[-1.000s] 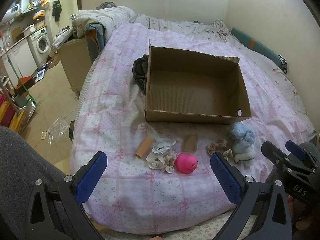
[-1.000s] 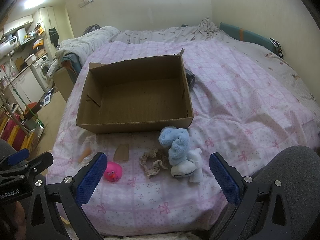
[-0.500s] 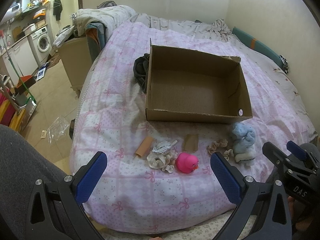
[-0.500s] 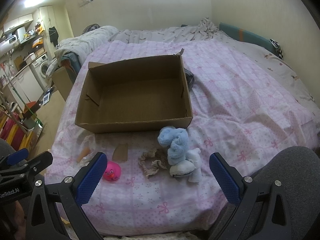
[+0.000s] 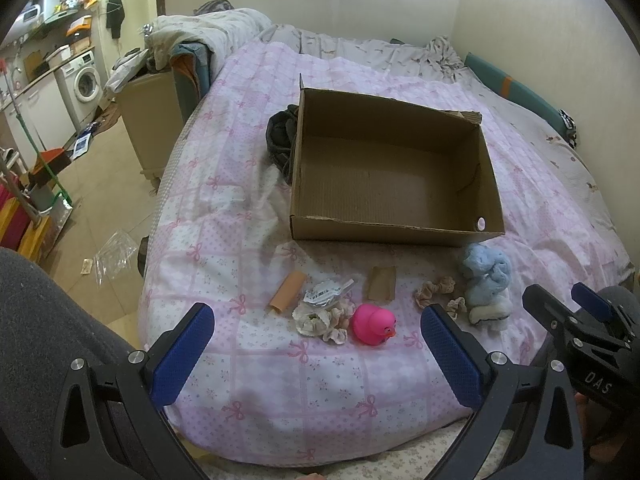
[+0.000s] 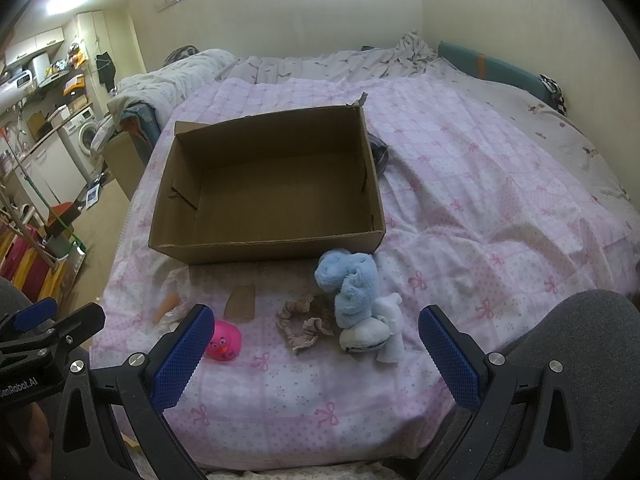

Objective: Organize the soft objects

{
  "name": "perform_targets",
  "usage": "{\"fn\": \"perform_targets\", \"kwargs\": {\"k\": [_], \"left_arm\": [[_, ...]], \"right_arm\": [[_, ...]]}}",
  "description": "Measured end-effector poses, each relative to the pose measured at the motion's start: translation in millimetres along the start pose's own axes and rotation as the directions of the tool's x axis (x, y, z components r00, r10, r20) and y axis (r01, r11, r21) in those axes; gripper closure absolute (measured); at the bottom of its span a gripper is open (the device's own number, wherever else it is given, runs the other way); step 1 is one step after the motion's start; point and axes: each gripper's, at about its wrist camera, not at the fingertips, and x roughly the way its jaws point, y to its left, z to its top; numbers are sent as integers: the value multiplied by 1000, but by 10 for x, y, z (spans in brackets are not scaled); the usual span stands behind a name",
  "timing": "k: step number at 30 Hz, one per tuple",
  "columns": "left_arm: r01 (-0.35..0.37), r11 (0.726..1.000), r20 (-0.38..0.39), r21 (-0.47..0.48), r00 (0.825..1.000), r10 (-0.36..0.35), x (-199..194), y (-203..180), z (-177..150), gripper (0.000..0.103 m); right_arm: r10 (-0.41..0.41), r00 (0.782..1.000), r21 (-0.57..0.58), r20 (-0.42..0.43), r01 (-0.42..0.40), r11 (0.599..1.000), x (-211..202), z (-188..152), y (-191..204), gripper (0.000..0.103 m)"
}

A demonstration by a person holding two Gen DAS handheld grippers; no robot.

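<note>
While both grippers' jaws gape wide w/ nothing held, cardboard box (image 6: 264, 184) sits empty on bed (image 6: 480, 216)

Ahead of the jaws — one open brown cardboard box (image 5: 394, 176); one pink rubber duck (image 5: 373, 325); one orange cardboard tube (image 5: 288, 292); two beige fabric scrunchies (image 5: 438, 294); one fluffy blue plush bundle (image 6: 352, 284) — one flat brown cardboard scrap (image 5: 382, 283).

Both views have crept slightly nearer the cardboard box (image 5: 392, 184) (objects on the bed unmoved).
</note>
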Motion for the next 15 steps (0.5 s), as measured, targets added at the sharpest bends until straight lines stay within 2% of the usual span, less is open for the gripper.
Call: {"fn": "perform_targets", "kwargs": {"k": [15], "left_arm": [[-4, 1000, -6, -3, 1000, 4, 22, 0, 1, 0]], "right_arm": [[-2, 1000, 0, 1, 2, 1000, -2, -3, 7, 0]]}}
